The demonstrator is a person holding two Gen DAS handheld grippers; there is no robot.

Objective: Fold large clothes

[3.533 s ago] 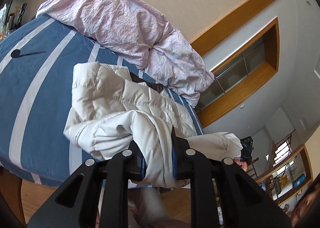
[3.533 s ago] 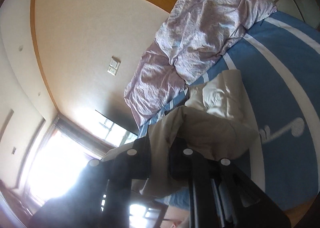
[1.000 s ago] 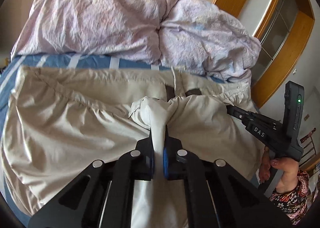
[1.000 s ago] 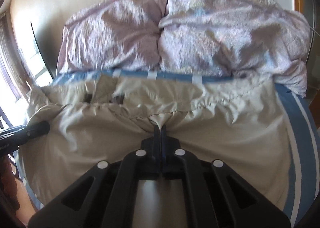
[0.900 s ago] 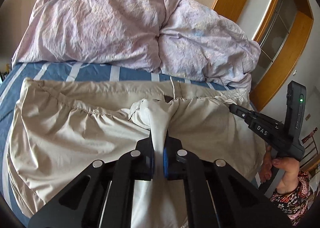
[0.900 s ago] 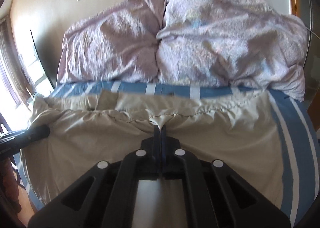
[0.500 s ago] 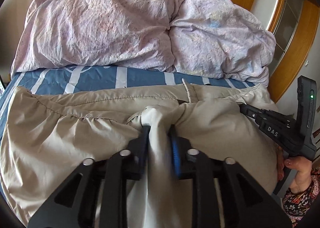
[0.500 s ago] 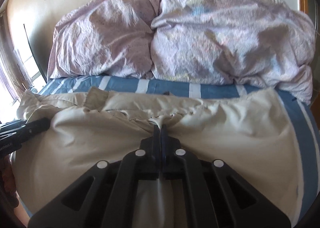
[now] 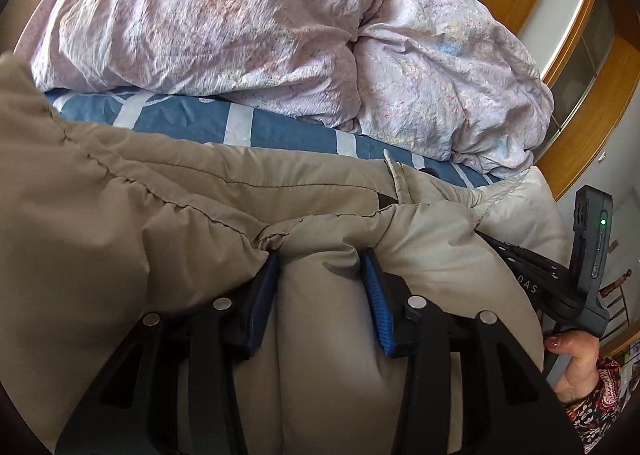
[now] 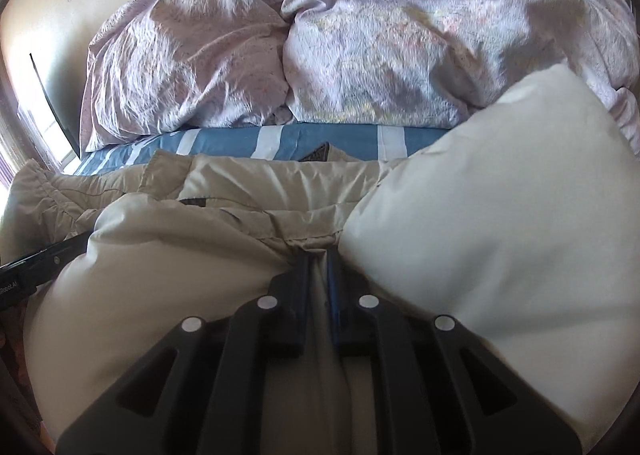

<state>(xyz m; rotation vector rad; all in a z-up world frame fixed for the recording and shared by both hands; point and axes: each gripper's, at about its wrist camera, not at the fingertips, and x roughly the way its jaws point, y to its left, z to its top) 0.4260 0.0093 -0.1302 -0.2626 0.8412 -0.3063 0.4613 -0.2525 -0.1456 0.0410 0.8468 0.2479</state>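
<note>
Blue striped bed (image 9: 280, 127) carries a lilac duvet (image 9: 240, 23) far back. Nearer, the beige padded coat (image 9: 120, 215) lies long-axis left to right. Left hand-held gripper (image 9: 320, 267) is opening, fabric loose between its jaws. Right hand-held gripper (image 10: 318, 259) is also opening, though a fold remains pinched.

Left gripper (image 9: 322, 263) points down at the jacket (image 9: 120, 223), jaws opening, fabric bulging between them — right gripper (image 10: 318, 259) beside it, jaws parting, fabric between.
</note>
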